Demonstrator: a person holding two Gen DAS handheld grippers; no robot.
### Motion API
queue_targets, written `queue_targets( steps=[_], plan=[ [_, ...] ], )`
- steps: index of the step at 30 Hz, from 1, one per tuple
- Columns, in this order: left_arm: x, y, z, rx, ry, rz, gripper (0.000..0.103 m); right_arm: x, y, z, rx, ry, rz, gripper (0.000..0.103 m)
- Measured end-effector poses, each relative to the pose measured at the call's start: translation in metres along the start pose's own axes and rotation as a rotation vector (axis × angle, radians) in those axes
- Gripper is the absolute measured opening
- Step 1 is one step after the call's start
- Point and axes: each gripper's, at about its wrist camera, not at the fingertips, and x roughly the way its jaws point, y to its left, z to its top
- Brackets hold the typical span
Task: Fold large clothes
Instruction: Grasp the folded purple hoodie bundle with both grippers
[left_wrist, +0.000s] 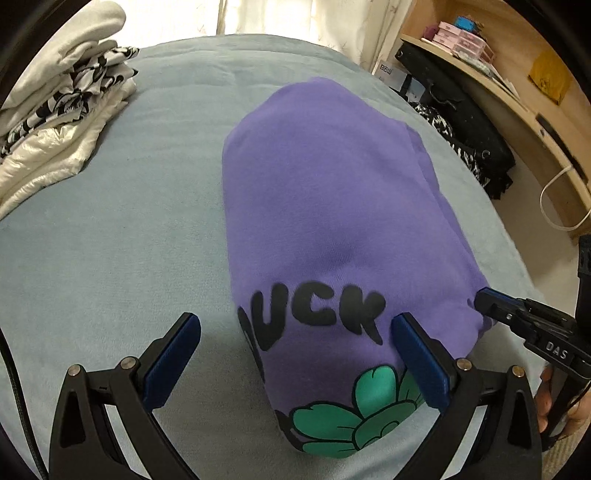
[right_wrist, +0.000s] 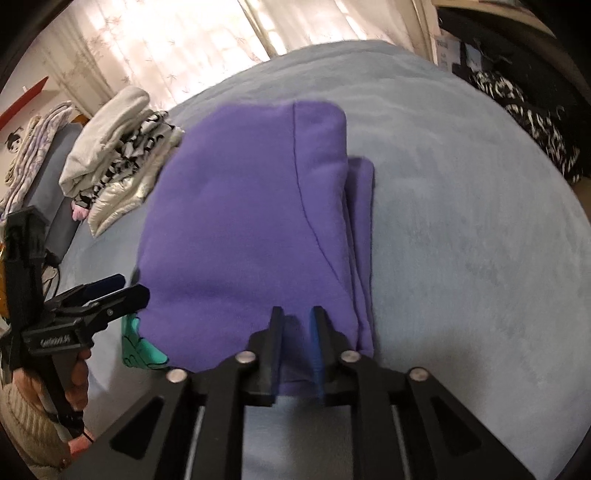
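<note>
Left wrist view, garment: one folded purple sweatshirt (left_wrist: 325, 206) is seen lying on the grey-blue bed cover (left_wrist: 110, 240), running from centre toward 5 o'clock; black lettering and one green flower print are shown at its near end.
Left wrist view, left gripper (left_wrist: 295, 354): its two blue-padded fingers are spread wide, released, astride the sweatshirt's near left corner, with nothing pinched.
Left wrist view, right gripper (left_wrist: 484, 301): seen at 4 o'clock, its tip set at the garment's right edge; a hand (left_wrist: 554, 402) is glimpsed behind it.
Left wrist view, stack: one pile of folded clothes (left_wrist: 62, 107) is placed at 10 o'clock, well apart from the sweatshirt.
Right wrist view, right gripper (right_wrist: 295, 317): its jaws are drawn narrow around a fold at the sweatshirt's (right_wrist: 251, 221) near edge; whether the pads actually press cannot be told.
Right wrist view, left gripper (right_wrist: 129, 288): seen at 9 o'clock, just beside the garment's left edge, fingers parted.
Right wrist view, stack: the same pile (right_wrist: 118, 147) is seen at 10 o'clock.
</note>
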Motion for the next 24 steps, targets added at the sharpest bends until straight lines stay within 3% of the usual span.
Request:
queue_targets(
  steps=[2,4,6,10,16,20,24],
  plan=[
    [-0.001,0.008,0.008,-0.027,-0.002,-0.035,0.102,-0.008,0.0,0.009,-0.012,-0.034,0.016,0.062],
    [0.003,0.017,0.016,-0.065,0.015,-0.087,0.102,-0.012,-0.002,0.019,-0.018,-0.065,0.009,0.079],
    [0.013,0.027,0.024,-0.102,0.026,-0.153,0.102,-0.006,-0.006,0.029,-0.026,-0.062,0.013,0.079],
    [0.035,0.046,0.032,-0.155,0.045,-0.215,0.102,0.026,-0.027,0.05,0.029,0.011,0.067,0.079],
    [0.075,0.07,0.03,-0.282,0.118,-0.438,0.103,0.087,-0.059,0.067,0.185,0.167,0.226,0.082],
    [0.085,0.074,0.033,-0.286,0.138,-0.498,0.103,0.099,-0.071,0.07,0.263,0.193,0.322,0.089],
    [0.09,0.072,0.036,-0.275,0.156,-0.524,0.103,0.105,-0.092,0.069,0.384,0.211,0.449,0.089]
  ],
)
